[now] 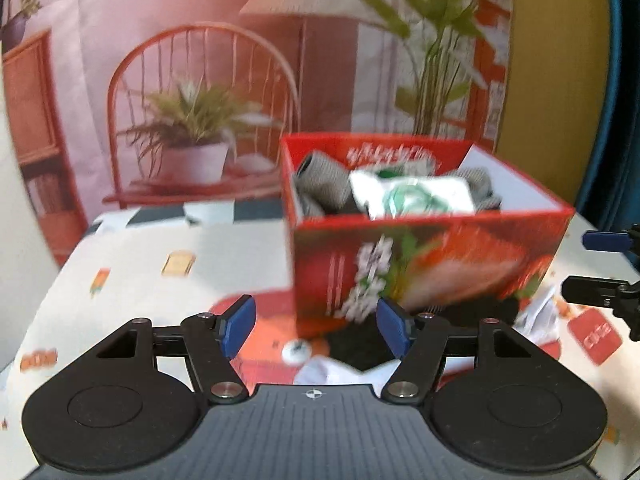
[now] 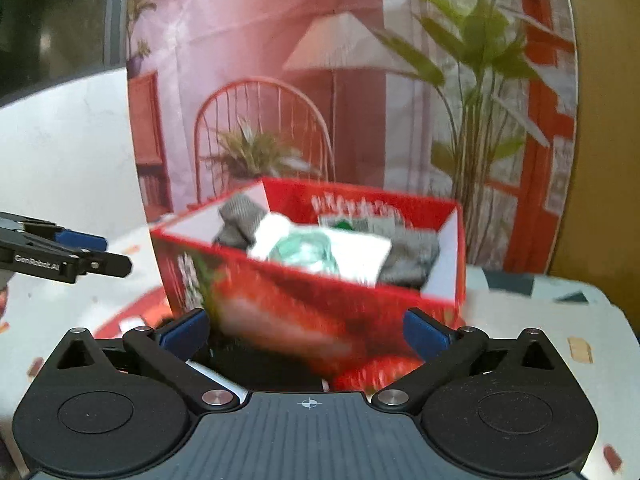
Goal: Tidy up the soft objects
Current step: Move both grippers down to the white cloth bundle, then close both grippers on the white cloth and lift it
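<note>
**Both grippers empty, box already part filled**

A red box (image 1: 424, 264) printed with strawberries stands on the desk (image 1: 132, 264), which wears a white cloth with small coloured patterns. Inside the box lie grey knitted pieces (image 1: 320, 188) that look like socks, and on top of them a white soft packet with a green print (image 1: 412, 196). These are already put away, as far as I can judge.

The left gripper (image 1: 316, 326) hovers low in front of the box's near corner, its blue pads spread apart with nothing between them. The right gripper (image 2: 308, 330) faces the long strawberry side of the box, its jaws standing very wide and likewise empty. Each gripper's tip shows at the edge of the other's view, so the two are near each other, side by side.

On the desk just in front of the box, under the grippers, lie a dark cloth item (image 1: 356, 340) and something white (image 1: 332, 372) beside it; blur keeps me from naming them surely.

My reading is that a drop into the box is finished and the next pickup is starting. The next move calls for lowering one open gripper onto the loose dark piece, pinching a fold firmly, and lifting it clear of the box wall before carrying it over the rim.
</note>
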Available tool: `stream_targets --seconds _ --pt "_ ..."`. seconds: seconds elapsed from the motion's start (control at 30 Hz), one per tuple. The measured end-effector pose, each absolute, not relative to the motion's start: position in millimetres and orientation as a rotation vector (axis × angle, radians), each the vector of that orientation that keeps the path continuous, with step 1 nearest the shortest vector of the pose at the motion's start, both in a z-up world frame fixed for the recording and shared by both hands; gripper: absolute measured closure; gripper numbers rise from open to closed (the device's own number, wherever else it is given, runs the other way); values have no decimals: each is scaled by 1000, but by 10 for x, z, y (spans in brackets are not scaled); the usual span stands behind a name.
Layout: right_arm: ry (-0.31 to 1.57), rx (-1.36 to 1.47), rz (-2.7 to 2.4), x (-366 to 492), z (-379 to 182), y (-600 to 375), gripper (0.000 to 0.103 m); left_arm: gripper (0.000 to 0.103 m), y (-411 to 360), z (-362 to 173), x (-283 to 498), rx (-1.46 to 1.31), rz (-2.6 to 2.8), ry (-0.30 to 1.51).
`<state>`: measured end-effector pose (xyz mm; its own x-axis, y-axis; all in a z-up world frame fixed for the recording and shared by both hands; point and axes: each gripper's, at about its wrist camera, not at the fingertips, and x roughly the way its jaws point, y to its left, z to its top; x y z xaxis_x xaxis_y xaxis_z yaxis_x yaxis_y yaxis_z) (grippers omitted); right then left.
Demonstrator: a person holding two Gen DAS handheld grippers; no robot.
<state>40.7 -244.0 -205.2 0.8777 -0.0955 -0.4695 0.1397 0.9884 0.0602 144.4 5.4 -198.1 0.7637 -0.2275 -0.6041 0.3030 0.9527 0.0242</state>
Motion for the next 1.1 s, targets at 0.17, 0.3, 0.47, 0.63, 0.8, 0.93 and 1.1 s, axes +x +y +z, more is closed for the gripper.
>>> stream_targets --seconds 0.17,0.3,0.47,0.63,0.8,0.93,1.1 --pt "534 98 -162 330 -2361 -2395 3 34 118 -2233 1391 125 -249 681" --pt "561 136 -203 292 -2599 -2423 14 34 118 -2371 1406 121 -233 701" --pt "553 215 -248 295 -2762 -2535 28 36 70 -2464 1420 118 -222 694" --pt "540 269 -274 316 -2858 -2631 39 47 57 -2572 1442 76 -216 700" --pt "558 303 -275 324 -2992 -2665 49 53 108 -2688 1453 23 -213 714" --pt "554 316 -271 328 -3013 -2674 51 56 119 -2747 1441 3 -219 709" --pt "556 326 -263 337 -3023 -2686 55 58 126 -2849 1384 -4 -221 698"
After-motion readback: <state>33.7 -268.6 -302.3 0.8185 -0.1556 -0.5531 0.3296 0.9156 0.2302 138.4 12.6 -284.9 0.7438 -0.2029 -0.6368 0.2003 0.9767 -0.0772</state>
